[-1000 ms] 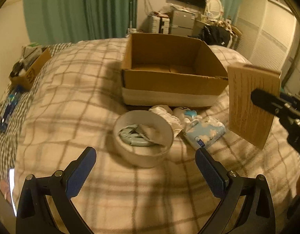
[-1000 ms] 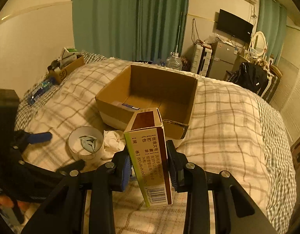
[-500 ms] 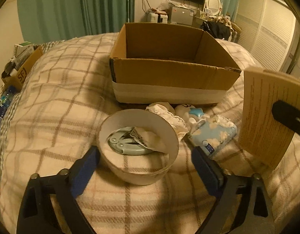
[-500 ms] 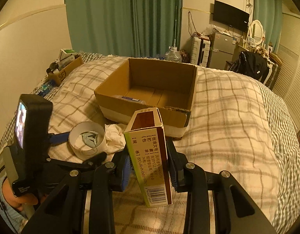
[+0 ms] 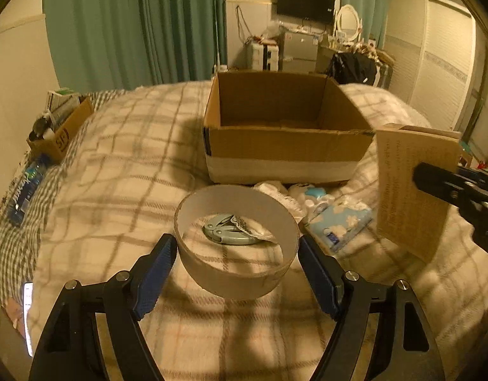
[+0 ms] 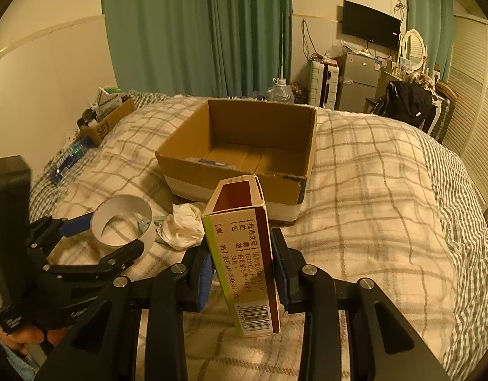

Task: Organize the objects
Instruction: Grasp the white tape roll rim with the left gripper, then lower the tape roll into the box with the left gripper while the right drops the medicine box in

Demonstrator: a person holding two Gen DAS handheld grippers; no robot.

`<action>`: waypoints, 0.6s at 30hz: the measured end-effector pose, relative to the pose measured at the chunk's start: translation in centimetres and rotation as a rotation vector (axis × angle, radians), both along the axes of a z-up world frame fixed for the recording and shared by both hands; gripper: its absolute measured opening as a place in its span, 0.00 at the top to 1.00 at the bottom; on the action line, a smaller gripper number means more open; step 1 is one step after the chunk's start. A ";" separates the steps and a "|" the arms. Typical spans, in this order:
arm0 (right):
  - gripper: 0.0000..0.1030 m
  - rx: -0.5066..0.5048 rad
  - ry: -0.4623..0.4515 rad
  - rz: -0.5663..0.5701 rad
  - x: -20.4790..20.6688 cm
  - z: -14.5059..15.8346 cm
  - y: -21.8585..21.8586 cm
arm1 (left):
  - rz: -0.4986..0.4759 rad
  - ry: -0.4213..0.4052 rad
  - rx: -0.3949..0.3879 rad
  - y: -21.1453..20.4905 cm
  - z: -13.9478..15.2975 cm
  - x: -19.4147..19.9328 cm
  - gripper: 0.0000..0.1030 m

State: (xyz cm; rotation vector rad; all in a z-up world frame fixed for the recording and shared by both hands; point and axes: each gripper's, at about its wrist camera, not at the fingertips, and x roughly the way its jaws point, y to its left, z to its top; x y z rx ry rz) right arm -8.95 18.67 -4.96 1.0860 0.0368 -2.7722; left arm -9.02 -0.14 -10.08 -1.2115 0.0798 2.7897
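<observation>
A white paper ring (image 5: 237, 266) sits between the fingers of my left gripper (image 5: 236, 270), pads against its sides; it looks lifted off the bed in both views. The ring also shows in the right wrist view (image 6: 123, 222). Through it I see a light-blue clip (image 5: 225, 231) on the blanket. My right gripper (image 6: 242, 273) is shut on an upright medicine box (image 6: 244, 254), seen from the left wrist view (image 5: 412, 190) at the right. An open cardboard box (image 5: 285, 133) stands behind; something small and blue lies inside (image 6: 212, 162).
A white cloth (image 6: 183, 225), a blue tissue pack (image 5: 339, 225) and a small white-blue item (image 5: 310, 195) lie before the cardboard box. A small carton with clutter (image 5: 59, 127) and a blue bottle (image 5: 28, 187) are at the left bed edge. A phone (image 5: 28, 314) lies low left.
My left gripper moved forward and closed its fingers onto the sides of the paper ring, which now looks raised. The right gripper held the medicine box steady.
</observation>
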 end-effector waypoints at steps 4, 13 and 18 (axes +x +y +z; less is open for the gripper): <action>0.69 -0.010 0.025 -0.002 0.5 1.2 0.1 | -0.022 0.033 0.044 0.1 2.2 0.6 0.22; 0.69 0.014 0.134 0.022 0.5 6.7 0.4 | -0.105 0.173 0.019 2.3 8.4 0.2 0.22; 0.69 0.034 0.201 0.033 -1.0 10.7 0.6 | -0.152 0.216 0.033 3.2 11.7 -1.9 0.22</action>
